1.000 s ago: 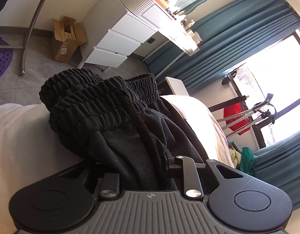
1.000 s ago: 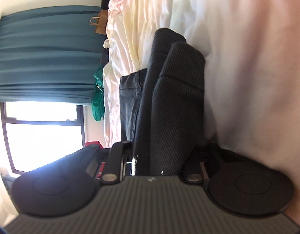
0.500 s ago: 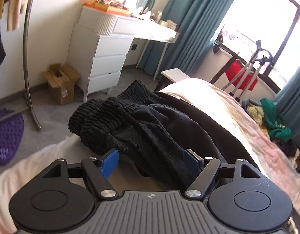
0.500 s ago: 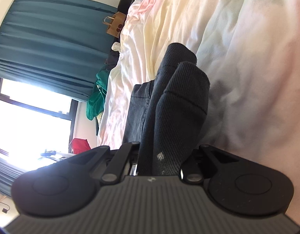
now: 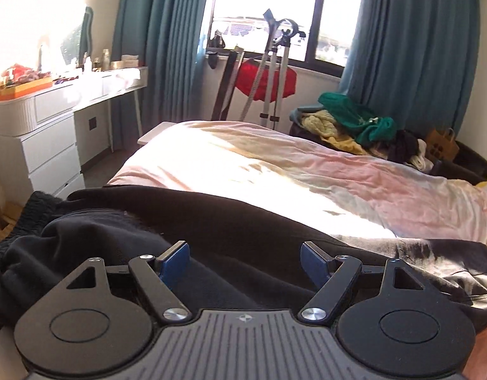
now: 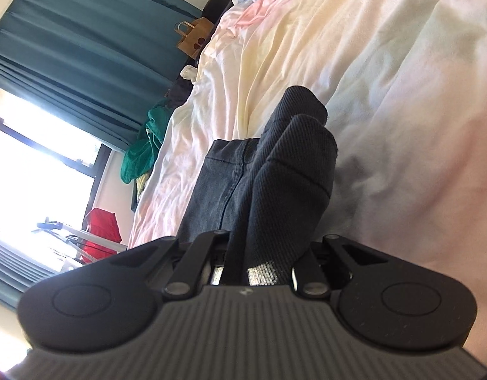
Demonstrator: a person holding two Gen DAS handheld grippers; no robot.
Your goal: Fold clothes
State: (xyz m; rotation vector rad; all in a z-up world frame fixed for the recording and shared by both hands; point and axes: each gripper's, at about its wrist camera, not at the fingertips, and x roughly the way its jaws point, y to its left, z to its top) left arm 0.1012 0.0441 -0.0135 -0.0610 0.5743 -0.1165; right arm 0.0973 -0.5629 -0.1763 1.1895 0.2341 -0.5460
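1. We see the black trousers (image 5: 230,221) lying across the near edge of the bed (image 5: 275,171). Their ribbed waistband (image 5: 25,221) is bunched at the left, and the cloth there is creased.
2. Our left gripper (image 5: 245,261) stands with its blue-padded fingers (image 5: 177,258) spread wide just above the trousers, with nothing between them.
3. Our right gripper (image 6: 259,253) has its fingers closed on a doubled fold of the trousers (image 6: 290,183). The two ribbed cuffs (image 6: 306,126) stick out beyond it over the sheet.
4. A white dresser (image 5: 37,133) stands left of the bed. A heap of clothes (image 5: 357,123) lies on its far side, before teal curtains (image 5: 411,50) and a window (image 5: 262,9).
5. Only the right view shows the cuffs and a seamed panel. Only the left view shows the waistband. A paper bag (image 6: 192,38) appears in both.
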